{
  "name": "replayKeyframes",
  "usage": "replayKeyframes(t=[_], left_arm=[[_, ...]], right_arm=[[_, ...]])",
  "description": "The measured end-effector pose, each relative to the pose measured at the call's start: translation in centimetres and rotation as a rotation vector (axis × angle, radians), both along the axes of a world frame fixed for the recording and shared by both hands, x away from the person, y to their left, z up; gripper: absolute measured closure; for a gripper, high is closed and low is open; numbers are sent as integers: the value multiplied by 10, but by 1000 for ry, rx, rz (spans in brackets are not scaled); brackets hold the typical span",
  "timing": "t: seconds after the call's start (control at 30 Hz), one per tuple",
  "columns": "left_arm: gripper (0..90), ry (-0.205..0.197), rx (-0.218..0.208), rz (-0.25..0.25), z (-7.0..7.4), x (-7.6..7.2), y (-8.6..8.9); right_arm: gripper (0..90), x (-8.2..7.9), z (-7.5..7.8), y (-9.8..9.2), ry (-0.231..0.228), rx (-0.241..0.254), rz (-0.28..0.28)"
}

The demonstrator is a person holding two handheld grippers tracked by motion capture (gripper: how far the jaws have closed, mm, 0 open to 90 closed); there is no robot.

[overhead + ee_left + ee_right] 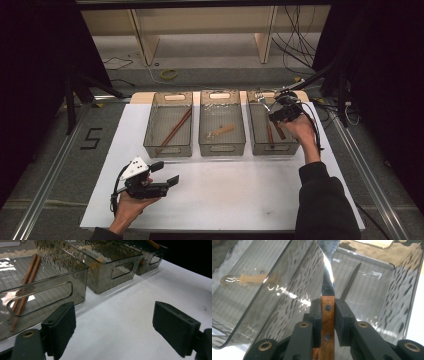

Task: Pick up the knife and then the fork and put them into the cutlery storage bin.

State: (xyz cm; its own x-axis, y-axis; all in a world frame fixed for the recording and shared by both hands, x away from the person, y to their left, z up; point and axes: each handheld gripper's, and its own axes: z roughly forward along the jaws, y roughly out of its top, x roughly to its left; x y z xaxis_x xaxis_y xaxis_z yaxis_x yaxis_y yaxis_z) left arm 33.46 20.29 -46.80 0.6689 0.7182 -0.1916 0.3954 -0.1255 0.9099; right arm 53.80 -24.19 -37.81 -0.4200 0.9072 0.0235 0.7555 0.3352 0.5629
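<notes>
one wooden-handled fork (327,315) with a shiny metal neck, upright in the right hand-held gripper (328,308).

3 bins (222,148), 2 chopsticks (173,131), 1 spoon (221,131), 1 fork (328,315).

Three bins stand in a row on the desk (225,200). The left bin (168,125) holds chopsticks (174,131). The middle bin (222,122) holds a spoon (221,131).

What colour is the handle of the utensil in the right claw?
Reddish-brown wood with two dark rivets; the handle shows best in the right gripper view, pinched in the right claw.
</notes>
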Motion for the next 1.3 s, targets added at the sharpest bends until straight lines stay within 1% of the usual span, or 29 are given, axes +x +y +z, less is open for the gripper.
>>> replayKeyframes(t=[0.27,0.47,0.53,0.67,0.73,1.3], left_arm=[[183,0,1,-2,0,0,0],[183,0,-1,-1,0,0,0],[183,-1,-2,-1,0,0,0],[183,-1,1,-2,0,0,0],[183,-1,-1,-2,0,0,0],[183,-1,1,-2,0,0,0]], right_arm=[[777,3,-9,3,15,-14,-3],[777,4,-13,4,27,-11,-10],[777,4,-13,4,20,-13,-8],[776,4,-14,4,25,-6,-12],[776,4,-16,5,21,-12,-10],[775,4,-31,6,53,-5,-22]])
